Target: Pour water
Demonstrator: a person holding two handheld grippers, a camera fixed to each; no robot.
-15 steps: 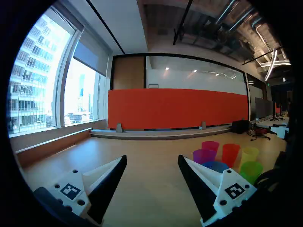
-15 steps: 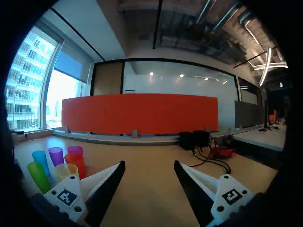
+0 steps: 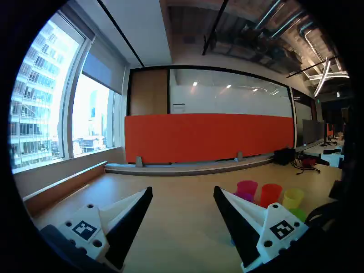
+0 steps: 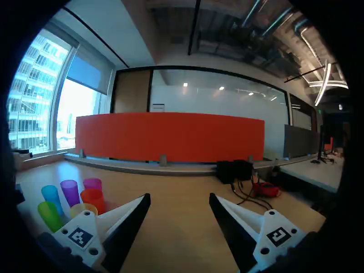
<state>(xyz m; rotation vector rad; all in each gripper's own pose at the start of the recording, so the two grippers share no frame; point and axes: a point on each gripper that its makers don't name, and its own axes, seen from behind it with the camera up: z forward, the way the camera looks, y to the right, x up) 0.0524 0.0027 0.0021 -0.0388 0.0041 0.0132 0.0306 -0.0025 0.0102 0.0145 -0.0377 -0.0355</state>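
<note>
1. Left gripper (image 3: 182, 189): jaws spread wide, nothing btwn them, no load. It is held low and level over the wooden tabletop (image 3: 182, 241), i.e. at approx. cup height. Judged reason: a side-on grasp then needs no re-aim.
2. Right gripper (image 4: 179, 195): same config. Jaws wide apart, empty, level w/ the tabletop.
3. Cup cluster (image 3: 271, 194): six coloured plastic cups, upright, packed close together.
   - Left gripper view: the cluster stands just past the right-hand finger, which covers part of it.
   - Right gripper view: it stands beside the left-hand finger.
   - Judgement: the cluster lies btwn the two grippers so either one can reach a cup, one to hold and one to pour.
4. Contents: the cups are small and sit at the lens edge. Which one holds water, if any, cannot be told.
5. Farther off: black box w/ cables (image 4: 234, 170) on the tabletop.
6. Beyond that: orange partition (image 3: 209, 134) and windows (image 3: 34, 104). No task role.
</note>
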